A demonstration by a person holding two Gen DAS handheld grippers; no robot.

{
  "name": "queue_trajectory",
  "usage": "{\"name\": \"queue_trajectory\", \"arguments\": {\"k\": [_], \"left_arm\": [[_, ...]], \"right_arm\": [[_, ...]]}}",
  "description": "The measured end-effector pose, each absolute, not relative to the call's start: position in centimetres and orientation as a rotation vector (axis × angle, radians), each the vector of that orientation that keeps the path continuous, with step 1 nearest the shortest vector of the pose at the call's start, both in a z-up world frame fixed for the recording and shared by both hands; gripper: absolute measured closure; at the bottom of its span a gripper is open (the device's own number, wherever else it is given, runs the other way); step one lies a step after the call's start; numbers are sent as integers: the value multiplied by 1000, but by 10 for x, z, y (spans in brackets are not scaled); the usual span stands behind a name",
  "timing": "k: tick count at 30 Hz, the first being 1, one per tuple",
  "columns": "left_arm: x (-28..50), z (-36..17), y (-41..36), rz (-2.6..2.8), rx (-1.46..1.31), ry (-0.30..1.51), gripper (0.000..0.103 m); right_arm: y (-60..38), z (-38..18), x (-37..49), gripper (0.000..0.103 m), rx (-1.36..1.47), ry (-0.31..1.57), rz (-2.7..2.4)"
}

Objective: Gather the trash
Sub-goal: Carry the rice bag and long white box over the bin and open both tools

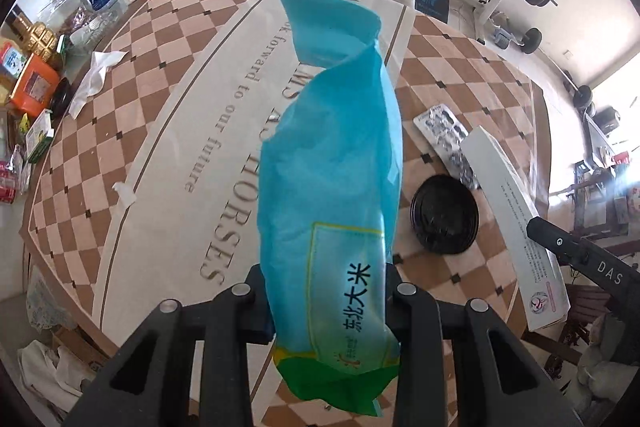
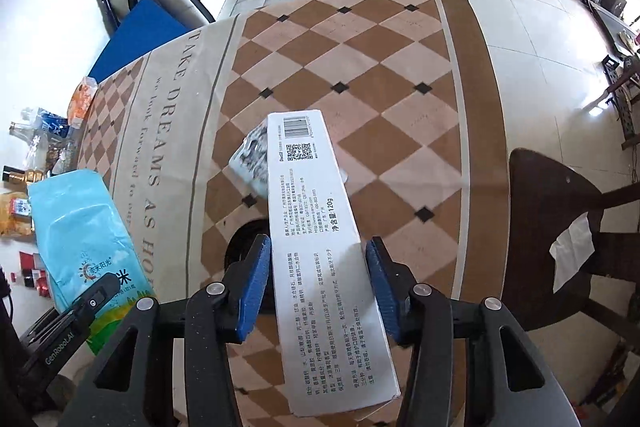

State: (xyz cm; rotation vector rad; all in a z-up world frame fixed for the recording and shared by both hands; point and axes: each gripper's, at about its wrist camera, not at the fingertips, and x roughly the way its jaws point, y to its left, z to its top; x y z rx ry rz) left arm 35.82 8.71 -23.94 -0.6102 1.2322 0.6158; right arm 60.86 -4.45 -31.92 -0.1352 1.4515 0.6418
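Far left on the bench, a crumpled white tissue lies on the checkered cloth near a cluster of bottles and boxes at the edge. A small white paper scrap lies nearer to me.

My left gripper is closed on a limp blue rice bag, pinched near its green bottom end. The empty bag stands up between the fingers, twisted near its top, and is lifted clear of the cloth.

To the right of the bag, a black round lid lies flat on the bench, and a used silver blister pack lies just beyond it.

My right gripper holds a long white toothpaste box, printed side up. Its blue pads sit against the box's two long edges around its middle. The box looks raised above the bench and hides part of the lid and blister pack. I cannot tell how firm this grip is.

I judge both pieces are picked up and the step in hand is carrying them to a bin, which I cannot see. To do it well, I would keep both grippers closed, move slowly so the floppy bag does not swing, and keep the box level so it does not slide out lengthwise. The tissue, scrap, lid and blister pack would remain to collect.
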Motion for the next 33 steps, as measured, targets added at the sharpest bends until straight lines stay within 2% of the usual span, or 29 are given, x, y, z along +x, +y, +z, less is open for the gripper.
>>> {"name": "queue_trajectory", "arguments": {"k": [5, 11, 19, 24, 33], "left_arm": [[293, -254, 55, 625, -604, 1271, 74], [244, -289, 35, 667, -626, 1355, 74], [226, -306, 37, 730, -618, 1389, 74], [225, -298, 38, 749, -606, 1378, 74], [192, -251, 20, 721, -564, 1283, 74]], "right_arm": [[-75, -313, 512, 53, -207, 1457, 696], [-97, -366, 435, 53, -298, 1536, 654], [-84, -381, 419, 53, -420, 1490, 608], [-77, -386, 422, 55, -452, 1490, 608], [-104, -336, 397, 55, -346, 1408, 686]]}}
